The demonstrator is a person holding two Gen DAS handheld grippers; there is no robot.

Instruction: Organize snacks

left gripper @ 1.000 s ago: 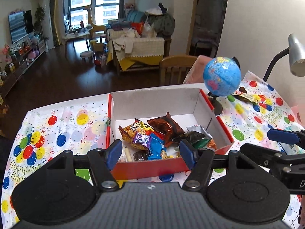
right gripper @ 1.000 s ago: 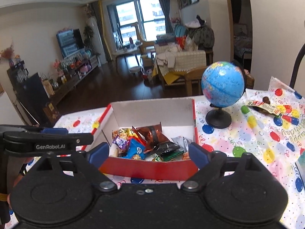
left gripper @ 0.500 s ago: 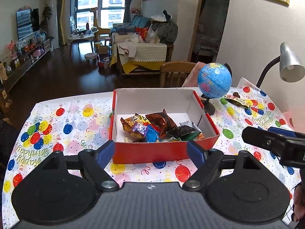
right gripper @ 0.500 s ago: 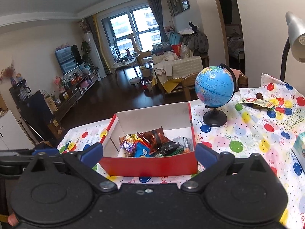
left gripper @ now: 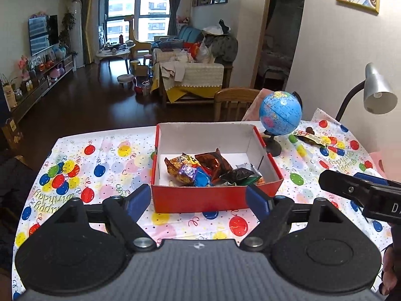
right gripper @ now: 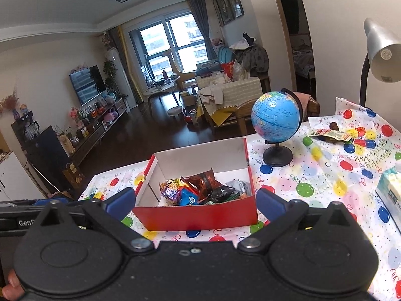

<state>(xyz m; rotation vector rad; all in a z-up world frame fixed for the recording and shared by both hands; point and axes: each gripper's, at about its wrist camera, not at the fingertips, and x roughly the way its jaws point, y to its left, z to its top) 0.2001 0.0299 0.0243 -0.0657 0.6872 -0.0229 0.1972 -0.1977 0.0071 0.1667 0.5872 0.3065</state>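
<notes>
One red box (left gripper: 215, 200) with white inner walls sits near the middle of the table (left gripper: 105, 160), which is covered by a balloon-print cloth reading "Happy Birthday". The snacks (left gripper: 210, 170) lie heaped inside it toward its near wall: several crinkled packets, orange, brown, blue, purple and dark green, overlapping so that an exact count cannot be made. Just beside the box's far right corner stands one blue globe (right gripper: 275, 118) on a black round base, apart from the box. Farther right, one loose wrapper (right gripper: 330, 134) lies on the cloth with a small dark lump behind it, and one grey desk lamp (right gripper: 381, 50) leans in over that corner. At the right edge of the right wrist view is one pale tissue pack (right gripper: 391, 188). One wooden chair (left gripper: 235, 102) stands behind the table. Nothing lies between the box and either tool. The left hand-held gripper (left gripper: 200, 203) hangs spread and empty in front of the box; the right hand-held gripper (right gripper: 195, 202) is spread wide, also empty, its blue pads flanking the box's near wall without touching.
</notes>
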